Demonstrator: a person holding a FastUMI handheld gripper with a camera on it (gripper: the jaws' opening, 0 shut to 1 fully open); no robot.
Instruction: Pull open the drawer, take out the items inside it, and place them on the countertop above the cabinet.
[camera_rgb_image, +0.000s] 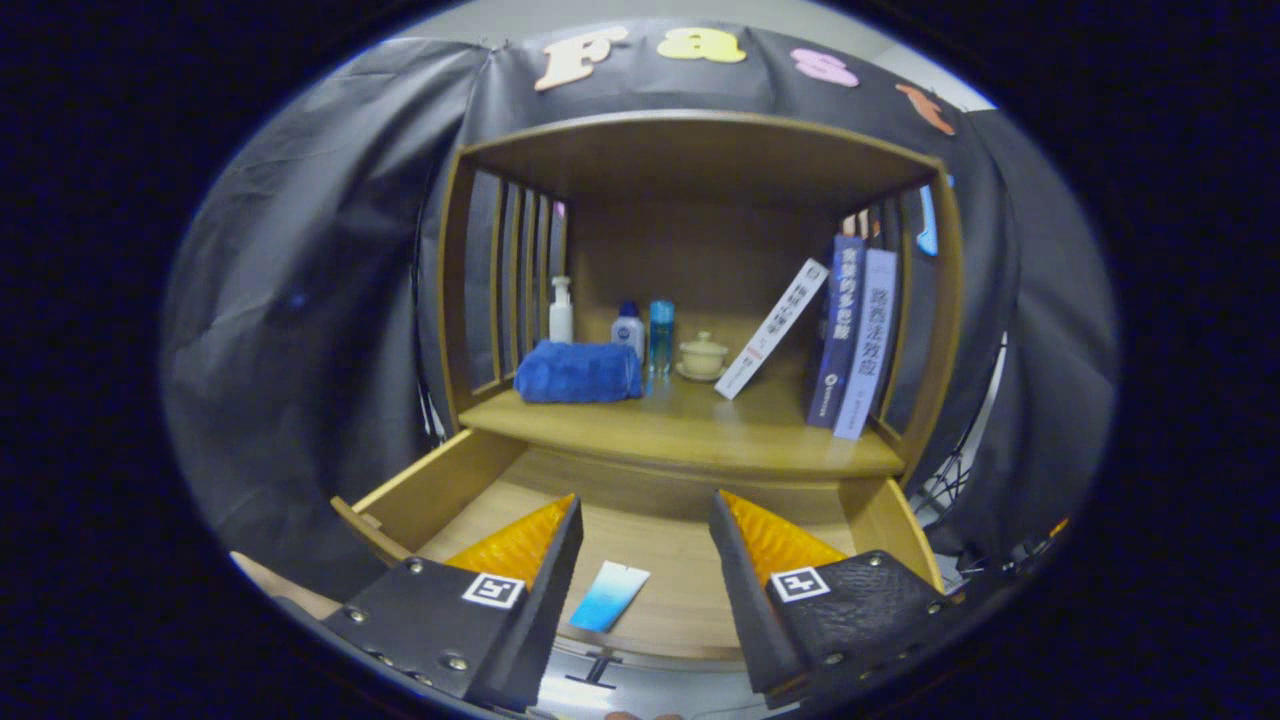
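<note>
Drawer (440, 490) pulled open, light wood. Inside: flat blue-to-white card (610, 596) lying on drawer floor, btwn the fingers. Hand-held gripper (645, 525) hovers over drawer, fingers spread wide, holding nothing. Table (690, 432) above carries folded blue towel (578, 372).

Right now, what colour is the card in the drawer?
Blue fading to white, on the card between the open jaws, gripper view.

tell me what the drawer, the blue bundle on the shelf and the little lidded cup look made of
Drawer: pale wood or wood veneer, matte, faint grain; it is pulled open below the open gripper.
Blue bundle: soft terry-like cloth, fuzzy and folded, probably a towel.
Lidded cup: looks like glazed cream ceramic with a slight sheen, though too small to be certain.
</note>
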